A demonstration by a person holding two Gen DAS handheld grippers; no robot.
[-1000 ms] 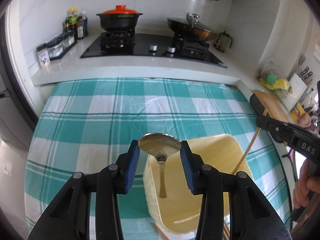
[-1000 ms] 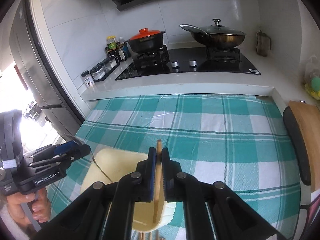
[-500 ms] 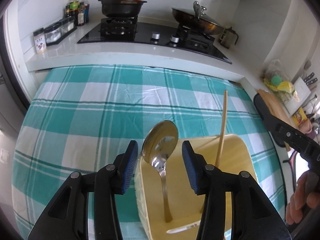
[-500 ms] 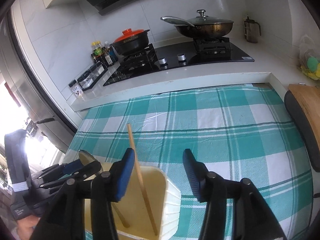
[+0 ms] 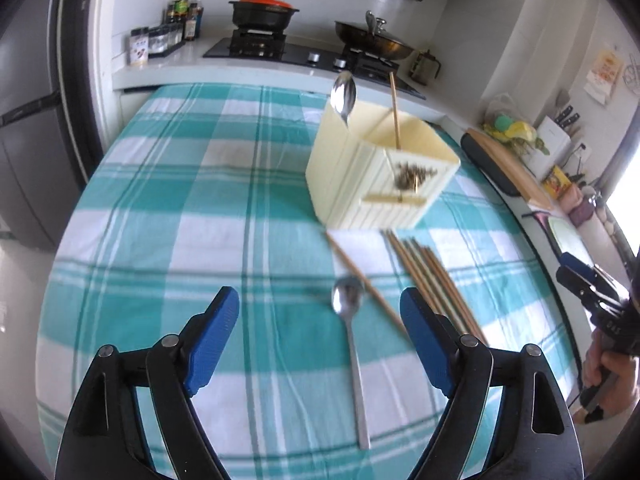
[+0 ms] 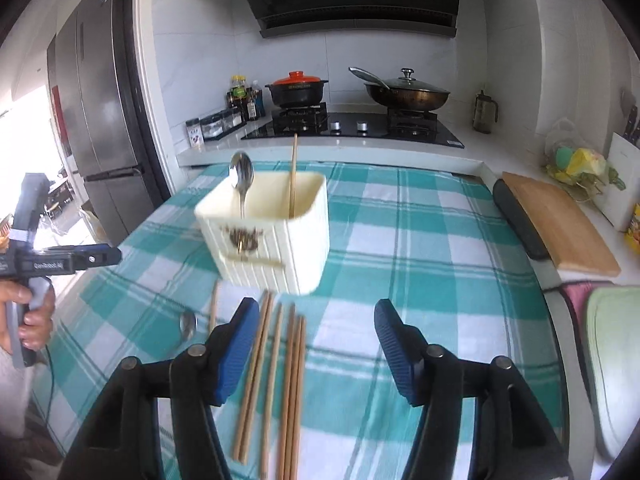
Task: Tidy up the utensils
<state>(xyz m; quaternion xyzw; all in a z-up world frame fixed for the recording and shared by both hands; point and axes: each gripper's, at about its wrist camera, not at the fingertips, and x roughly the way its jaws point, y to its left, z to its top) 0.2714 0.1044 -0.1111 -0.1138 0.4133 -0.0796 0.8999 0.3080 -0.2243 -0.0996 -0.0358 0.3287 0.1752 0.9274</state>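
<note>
A cream utensil holder [image 5: 380,176] [image 6: 272,232] stands on the teal checked tablecloth. A metal spoon [image 5: 344,96] [image 6: 241,176] and one wooden chopstick [image 5: 395,108] [image 6: 294,176] stand upright in it. Another spoon [image 5: 351,344] lies on the cloth between the fingers of my open, empty left gripper [image 5: 320,332]; its bowl also shows in the right wrist view [image 6: 188,324]. Several chopsticks [image 5: 432,276] [image 6: 276,380] lie in front of the holder, and a single one [image 5: 364,280] lies apart. My right gripper [image 6: 314,348] is open and empty above the chopsticks.
A wooden cutting board [image 6: 560,224] and a knife block [image 6: 624,176] sit at the right. The hob behind carries a red-lidded pot [image 6: 298,88] and a wok [image 6: 406,94]. Condiment bottles [image 6: 242,100] stand at back left. A fridge [image 6: 100,120] is at far left.
Both grippers have let go of the spoon and the chopstick, which now stand in the holder. Both have opened wide and pulled back toward the utensils lying on the cloth.
</note>
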